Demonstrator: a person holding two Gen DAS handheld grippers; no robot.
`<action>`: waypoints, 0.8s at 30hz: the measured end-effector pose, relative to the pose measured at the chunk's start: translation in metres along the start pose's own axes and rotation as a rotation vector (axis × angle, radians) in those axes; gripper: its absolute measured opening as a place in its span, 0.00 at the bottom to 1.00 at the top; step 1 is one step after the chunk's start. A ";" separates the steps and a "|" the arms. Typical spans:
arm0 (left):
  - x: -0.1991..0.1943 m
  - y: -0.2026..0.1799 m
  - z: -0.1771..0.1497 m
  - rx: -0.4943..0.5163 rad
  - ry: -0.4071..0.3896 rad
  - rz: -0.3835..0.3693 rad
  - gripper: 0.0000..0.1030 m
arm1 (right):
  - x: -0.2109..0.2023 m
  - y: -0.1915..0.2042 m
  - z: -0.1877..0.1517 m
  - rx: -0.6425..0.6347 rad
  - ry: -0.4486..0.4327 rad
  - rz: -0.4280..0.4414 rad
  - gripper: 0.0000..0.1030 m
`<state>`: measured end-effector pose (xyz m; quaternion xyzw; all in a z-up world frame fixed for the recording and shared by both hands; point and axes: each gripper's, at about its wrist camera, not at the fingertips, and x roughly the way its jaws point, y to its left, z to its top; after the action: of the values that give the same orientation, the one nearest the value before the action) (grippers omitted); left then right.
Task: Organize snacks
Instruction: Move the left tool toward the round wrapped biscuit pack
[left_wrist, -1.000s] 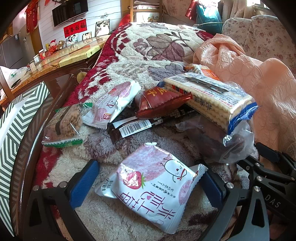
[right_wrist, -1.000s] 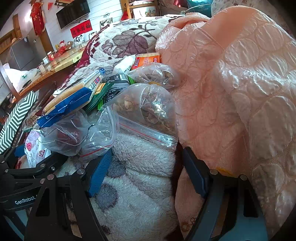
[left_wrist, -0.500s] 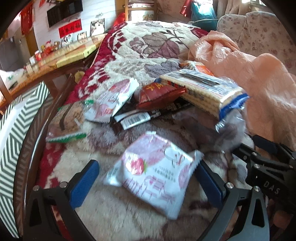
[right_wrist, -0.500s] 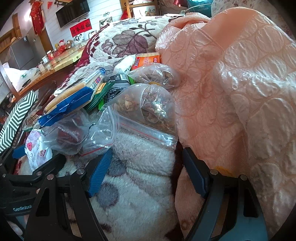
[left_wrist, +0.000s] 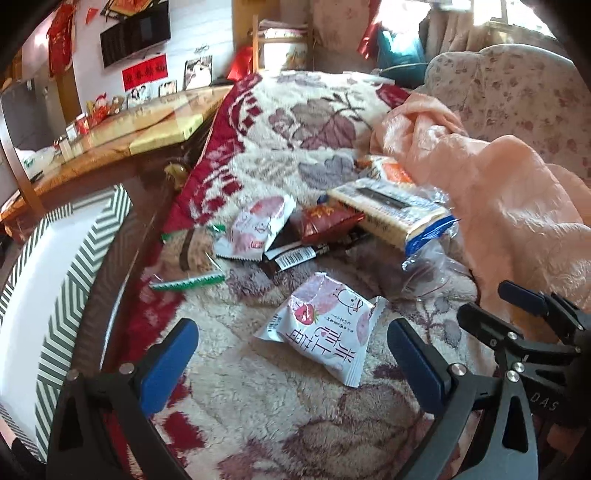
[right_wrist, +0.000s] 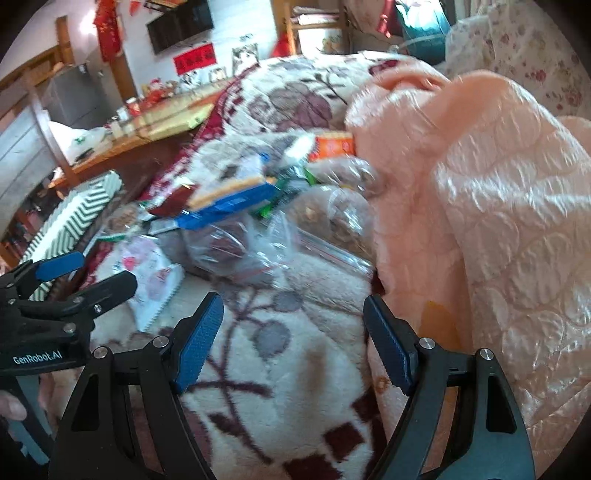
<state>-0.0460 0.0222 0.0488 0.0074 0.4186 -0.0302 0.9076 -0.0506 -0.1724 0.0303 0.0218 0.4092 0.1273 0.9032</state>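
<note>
A pile of snacks lies on a fleece blanket (left_wrist: 288, 413). Nearest my left gripper (left_wrist: 291, 354) is a white and pink strawberry packet (left_wrist: 325, 328), lying just beyond the open fingertips and touched by neither. Farther off lie a second pink packet (left_wrist: 258, 225), a red packet (left_wrist: 325, 219), a dark bar with a barcode (left_wrist: 295, 254), a long cracker pack (left_wrist: 391, 210) and a green-edged biscuit pack (left_wrist: 192, 258). My right gripper (right_wrist: 291, 339) stands open over bare blanket, short of the clear zip bags (right_wrist: 332, 225) of nuts. The cracker pack (right_wrist: 229, 195) is blurred there.
A peach quilted cover (left_wrist: 509, 206) is heaped along the right of the pile. A green and white striped box (left_wrist: 48, 295) stands left of the sofa's wooden edge. A wooden table (left_wrist: 122, 140) with clutter is behind it. Bare blanket lies in front of both grippers.
Both grippers have pulled back and up from the pile. The strawberry packet, earlier between the left fingers, now lies ahead of them. The right view is blurred by motion.
</note>
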 end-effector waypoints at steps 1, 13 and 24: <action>-0.002 0.001 0.000 -0.001 -0.005 -0.006 1.00 | -0.002 0.003 0.000 -0.014 -0.008 0.008 0.77; 0.002 0.016 0.003 -0.053 0.008 -0.024 1.00 | -0.006 0.021 0.000 -0.087 -0.018 0.037 0.77; 0.006 0.020 0.002 -0.065 0.022 -0.016 1.00 | 0.002 0.021 -0.001 -0.082 0.024 0.045 0.77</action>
<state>-0.0397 0.0420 0.0451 -0.0251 0.4293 -0.0238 0.9025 -0.0550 -0.1521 0.0313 -0.0074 0.4139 0.1643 0.8953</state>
